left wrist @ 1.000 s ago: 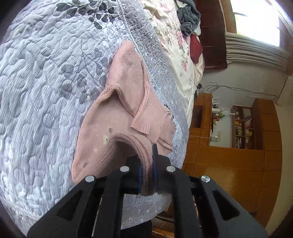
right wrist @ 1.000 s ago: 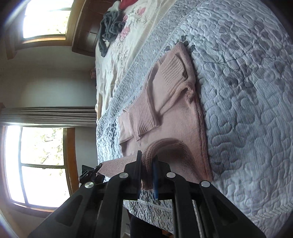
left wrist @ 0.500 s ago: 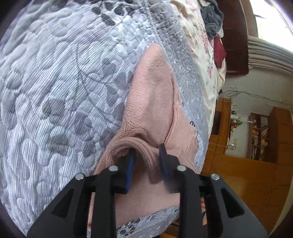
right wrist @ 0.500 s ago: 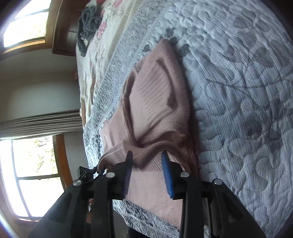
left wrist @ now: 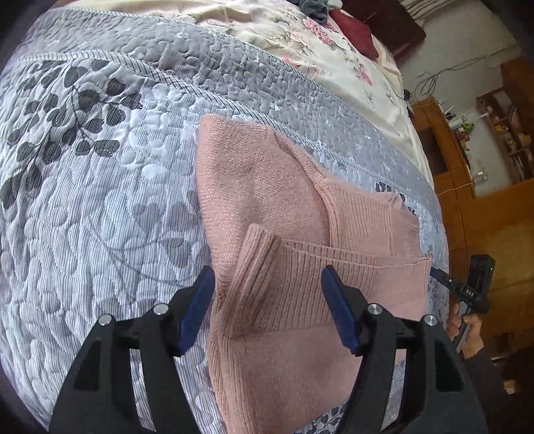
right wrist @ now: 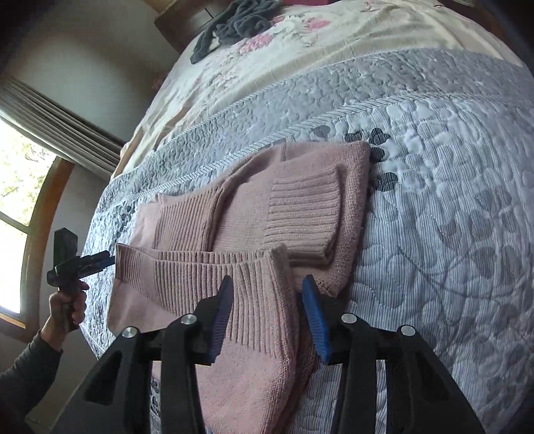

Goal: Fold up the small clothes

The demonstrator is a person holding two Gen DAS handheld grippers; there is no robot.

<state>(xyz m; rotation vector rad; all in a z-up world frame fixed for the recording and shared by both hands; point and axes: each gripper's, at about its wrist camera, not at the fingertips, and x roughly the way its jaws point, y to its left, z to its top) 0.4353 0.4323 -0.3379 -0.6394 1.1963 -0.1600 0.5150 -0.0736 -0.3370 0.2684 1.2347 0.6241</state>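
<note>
The bed [left wrist: 100,207] is covered by a grey quilted spread with a leaf pattern, and beyond it a cream flowered sheet [right wrist: 267,60] with a heap of dark clothing [right wrist: 240,20] is seen. On the near part of the quilt the pink sweater [left wrist: 260,187] is laid flat, doubled over on itself, with one ribbed cuff [right wrist: 303,213] resting on top and the ribbed hem [right wrist: 207,270] lying across the nearer half.

A second ago the sweater's near edge was pinched by both grippers and carried over; half a second ago the jaws were only partly spread around the knit. Now the fabric has been let go. The left gripper [left wrist: 267,303] is spread wide, its blue pads standing to either side of the raised ribbed fold without pinching it. The right gripper [right wrist: 265,313] is also parted, less widely, with the knit lying loose between its pads. Each gripper is glimpsed at the edge of the other's view, held by a hand [right wrist: 66,303] in a dark sleeve.

From this it is judged that one fold has been completed and released. The ribbed corner near the left gripper is left standing up, so some flattening, or a further fold to make a smaller bundle, is probably required.
</note>
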